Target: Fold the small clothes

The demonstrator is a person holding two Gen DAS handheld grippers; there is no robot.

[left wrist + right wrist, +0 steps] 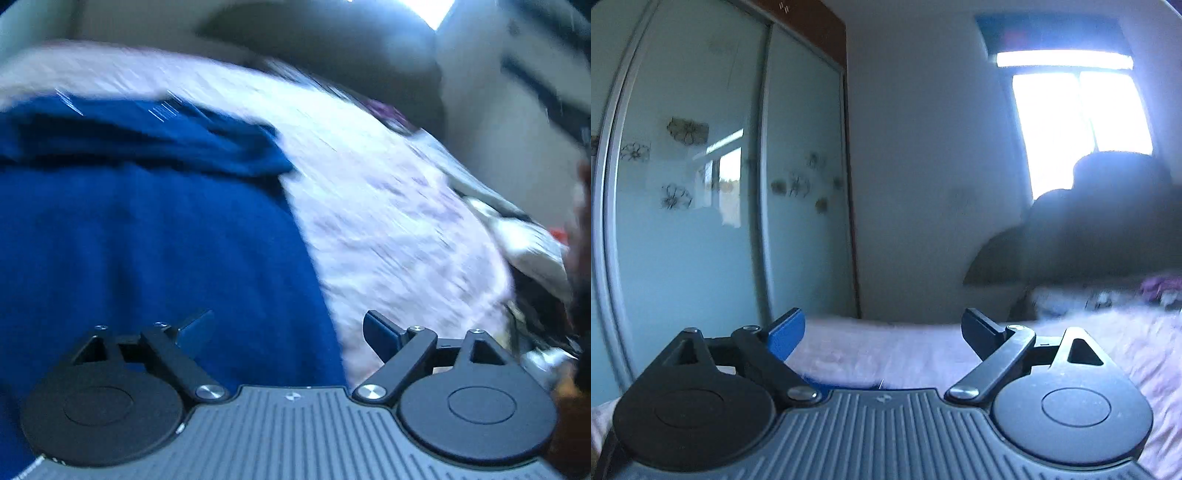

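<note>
Wardrobe: sliding doors [701, 184] with flower prints fill the right wrist view from 9 to 11 o'clock, standing past the far edge of the bed.
Wall: plain wall [923, 166] at 12 o'clock, between wardrobe and window.
Window: bright window [1078, 133] at 1 o'clock, with a dark rounded heap [1089, 229] in front of it at 2 o'clock.
Clutter: in the blurred left wrist view, mixed items [532, 236] crowd the bed's edge at 3 o'clock; what they are I cannot tell.
Garment: blue garment [147, 240] lies spread on the pale pink bedsheet [388, 221], filling 9 to 12 o'clock ahead of the left gripper [288, 332] and running under its left finger; a folded band crosses its far end.
Left gripper: jaws released wide, nothing between them.
Right gripper: right gripper [882, 332] spread apart and empty, over bare bedsheet [886, 354]; a sliver of blue shows just at its base.
Open room: bare sheet from 12 to 3 o'clock of the garment.
</note>
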